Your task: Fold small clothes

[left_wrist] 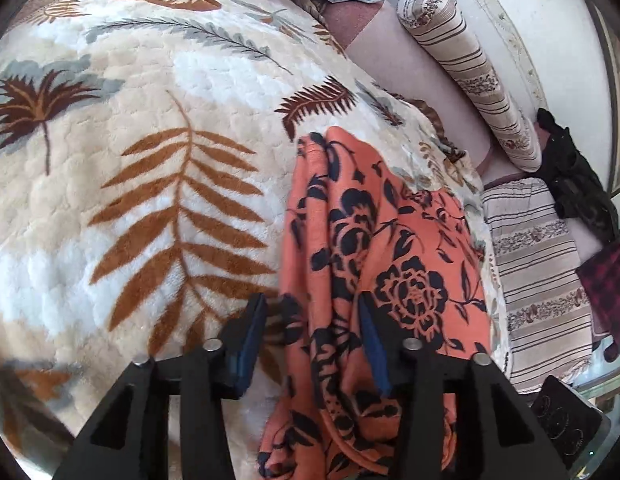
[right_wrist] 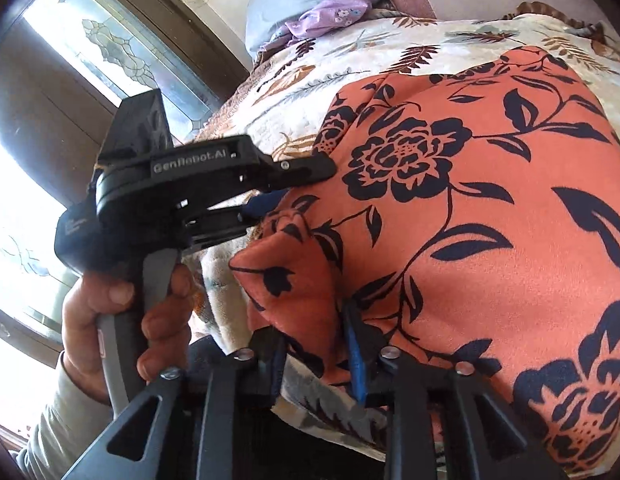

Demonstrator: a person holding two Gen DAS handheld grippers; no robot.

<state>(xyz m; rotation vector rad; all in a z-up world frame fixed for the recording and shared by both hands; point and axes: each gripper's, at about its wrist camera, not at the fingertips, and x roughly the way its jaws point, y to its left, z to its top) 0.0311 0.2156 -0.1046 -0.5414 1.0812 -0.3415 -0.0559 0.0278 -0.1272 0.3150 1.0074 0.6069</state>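
Observation:
An orange garment with black flowers (left_wrist: 373, 264) lies on a cream blanket with leaf prints (left_wrist: 150, 160); it fills the right wrist view (right_wrist: 469, 220). My left gripper (left_wrist: 313, 332) is open, with a bunched fold of the garment's edge between its blue-padded fingers. It also shows from the side in the right wrist view (right_wrist: 286, 188), at the garment's left edge. My right gripper (right_wrist: 315, 344) is open, its fingers astride a raised corner fold of the garment at the blanket's near edge.
Striped bolster cushions (left_wrist: 469, 72) and a striped seat cover (left_wrist: 537, 280) lie right of the blanket. Black and red clothes (left_wrist: 581, 184) are piled at the far right. Purple and grey clothes (right_wrist: 329, 12) lie at the blanket's far end. A stained-glass window (right_wrist: 110, 52) is at left.

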